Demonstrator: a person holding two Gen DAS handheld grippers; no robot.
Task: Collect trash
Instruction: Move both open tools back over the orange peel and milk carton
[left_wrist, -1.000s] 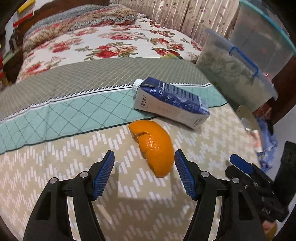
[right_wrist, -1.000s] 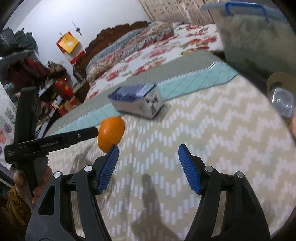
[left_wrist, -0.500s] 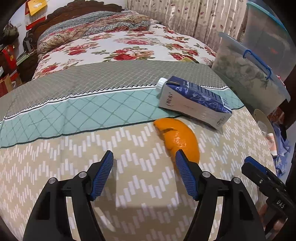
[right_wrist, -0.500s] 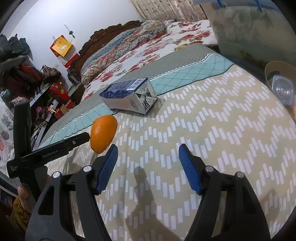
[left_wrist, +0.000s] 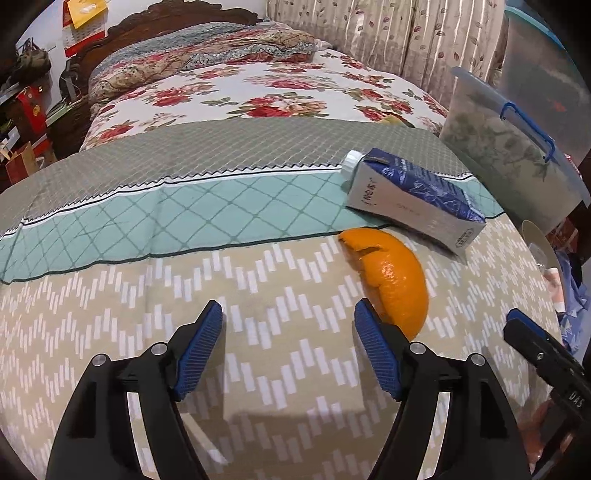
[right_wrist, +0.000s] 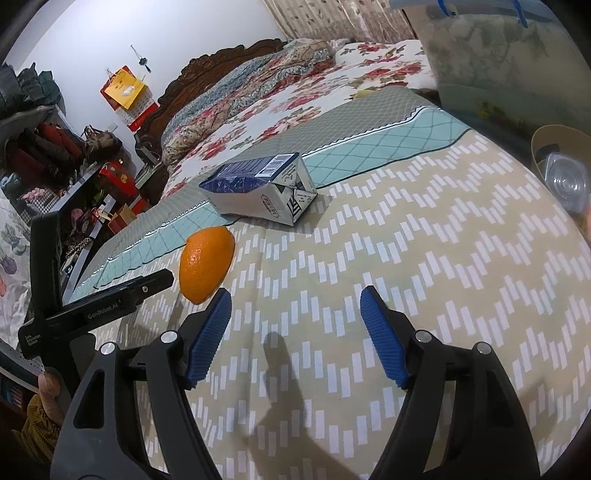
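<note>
An orange peel (left_wrist: 391, 280) lies on the zigzag-patterned bedspread (left_wrist: 258, 295); it also shows in the right wrist view (right_wrist: 205, 264). A blue and white carton (left_wrist: 410, 199) lies on its side just beyond it, also seen in the right wrist view (right_wrist: 258, 194). My left gripper (left_wrist: 288, 325) is open and empty, with the peel just beyond its right finger. My right gripper (right_wrist: 295, 310) is open and empty, with the peel beyond its left finger and the carton further ahead.
A clear storage box with a blue handle (left_wrist: 509, 155) stands at the bed's right edge. A tan bin with a clear plastic cup (right_wrist: 565, 177) sits low at the right. A floral quilt and pillows (left_wrist: 240, 85) lie further up the bed. Cluttered shelves (right_wrist: 55, 166) stand left.
My left gripper has drawn back and swung left, so the peel went from between its fingers to beyond the right finger. My right gripper has risen a little; the carton and peel look nearer.
</note>
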